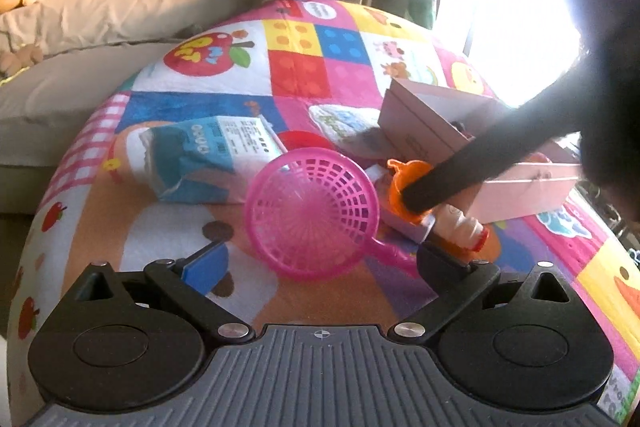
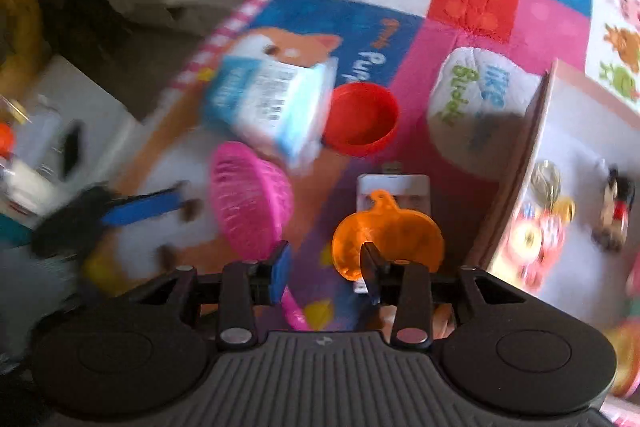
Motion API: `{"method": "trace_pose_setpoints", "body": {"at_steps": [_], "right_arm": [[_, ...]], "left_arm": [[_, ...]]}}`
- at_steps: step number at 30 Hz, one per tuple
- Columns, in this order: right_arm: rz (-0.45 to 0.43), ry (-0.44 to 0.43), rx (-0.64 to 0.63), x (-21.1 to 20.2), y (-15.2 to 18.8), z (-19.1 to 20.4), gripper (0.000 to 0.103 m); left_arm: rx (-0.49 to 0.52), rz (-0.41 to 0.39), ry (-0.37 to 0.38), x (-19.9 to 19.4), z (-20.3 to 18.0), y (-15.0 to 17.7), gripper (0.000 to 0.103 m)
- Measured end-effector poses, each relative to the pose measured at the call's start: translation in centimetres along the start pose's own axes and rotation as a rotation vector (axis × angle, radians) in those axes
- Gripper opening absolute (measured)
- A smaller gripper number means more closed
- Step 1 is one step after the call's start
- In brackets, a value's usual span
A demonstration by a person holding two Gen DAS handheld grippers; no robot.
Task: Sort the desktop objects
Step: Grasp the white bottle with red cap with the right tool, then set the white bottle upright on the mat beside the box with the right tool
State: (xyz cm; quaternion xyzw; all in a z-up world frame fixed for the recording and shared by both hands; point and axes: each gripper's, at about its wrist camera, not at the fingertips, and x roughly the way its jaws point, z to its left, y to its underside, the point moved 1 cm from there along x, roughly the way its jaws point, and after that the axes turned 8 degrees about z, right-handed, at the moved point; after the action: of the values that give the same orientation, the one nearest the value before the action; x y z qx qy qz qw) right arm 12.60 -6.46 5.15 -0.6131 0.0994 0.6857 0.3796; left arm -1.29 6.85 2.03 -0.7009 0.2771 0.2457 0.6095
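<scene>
Above the patchwork play mat (image 1: 304, 67), my right tongs (image 2: 326, 267) gape over the orange funnel (image 2: 388, 231); my left tongs (image 1: 320, 259) stand wide around the pink strainer (image 1: 312, 211).

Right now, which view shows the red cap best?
The right wrist view: the red cap shows whole, open side up, beside the blue carton. In the left wrist view only a red sliver shows behind the pink strainer.

I count one pink strainer (image 1: 312, 211), one orange funnel (image 2: 384, 231), one red cup (image 2: 362, 119), one blue-and-white packet (image 1: 200, 155), one open box (image 1: 460, 131), perhaps three trinkets inside.
</scene>
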Motion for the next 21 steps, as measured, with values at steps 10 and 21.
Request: {"method": "trace_pose_setpoints", "body": {"at_steps": [10, 21], "right_arm": [[-0.333, 0.297, -0.08, -3.2, 10.6, 0.8, 0.039], [-0.362, 0.233, -0.023, -0.4, 12.4, -0.7, 0.025]], "left_arm": [[0.095, 0.047, -0.036, 2.4, -2.9, -1.0, 0.103], [0.174, 0.088, -0.398, 3.8, 0.3, -2.4, 0.103]]}}
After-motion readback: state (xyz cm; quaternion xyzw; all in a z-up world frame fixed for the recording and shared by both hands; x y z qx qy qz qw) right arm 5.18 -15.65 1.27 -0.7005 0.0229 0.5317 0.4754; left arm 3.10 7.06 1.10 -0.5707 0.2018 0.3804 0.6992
